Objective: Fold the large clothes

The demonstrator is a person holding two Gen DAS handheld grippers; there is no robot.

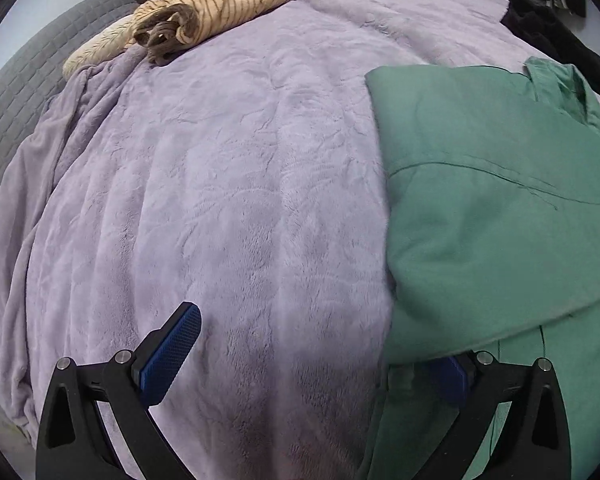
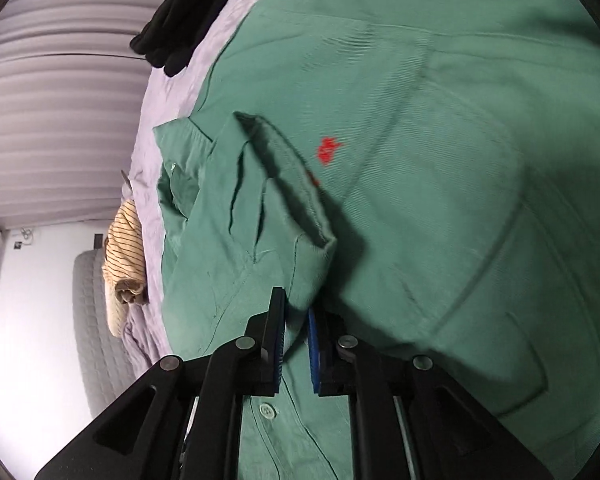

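A large green shirt (image 1: 480, 200) lies on a lavender blanket (image 1: 220, 180), filling the right side of the left wrist view. My left gripper (image 1: 320, 340) stands open at the shirt's left edge, over bare blanket. Its right finger is partly hidden under a fold of the shirt. In the right wrist view the green shirt (image 2: 440, 200) fills the frame, with a red logo (image 2: 328, 150) and a button (image 2: 267, 411). My right gripper (image 2: 296, 304) is shut on a raised fold of the shirt, which runs down between the blue pads.
A folded cream striped garment (image 1: 220, 4) sits at the blanket's far left, beside a grey quilted cushion (image 1: 16, 92). Black clothing (image 1: 540, 20) lies at the far right edge. Pleated curtains (image 2: 60, 120) hang behind the bed.
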